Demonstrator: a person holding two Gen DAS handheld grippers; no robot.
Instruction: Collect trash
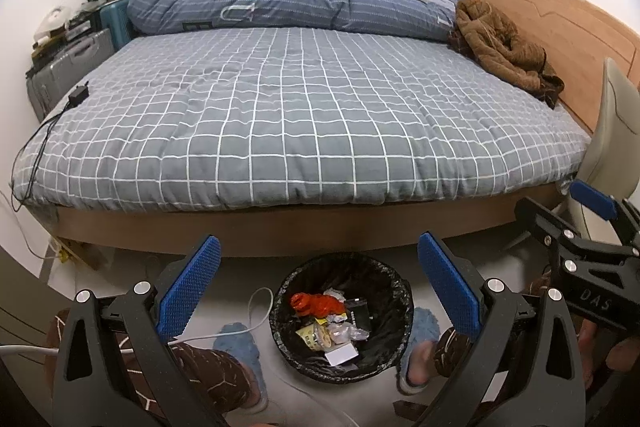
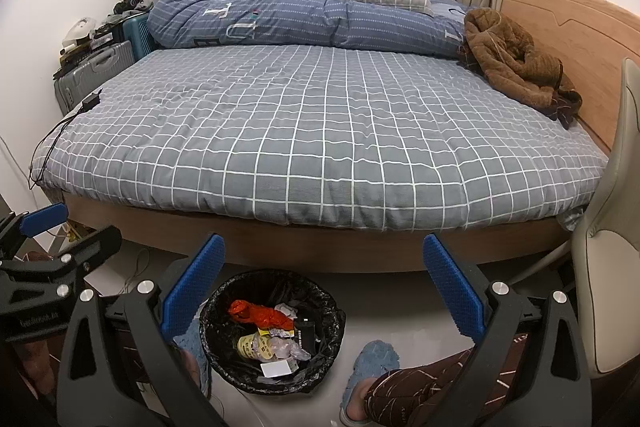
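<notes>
I hold both tools wide and empty, left tool point(image 1: 320, 291) and right tool point(image 2: 324, 291), above the bin point(image 1: 402, 301) at lower centre. Risk: the white cable point(image 1: 256, 307) beside it snagging.

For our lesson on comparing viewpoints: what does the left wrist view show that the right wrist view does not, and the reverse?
Only the left wrist view shows the white cable curling on the floor beside the bin, with the right gripper at its edge. Only the right wrist view shows the left gripper at its edge. Both share the grey checked bed, the brown fleece garment and the black-lined round trash bin holding wrappers.
</notes>
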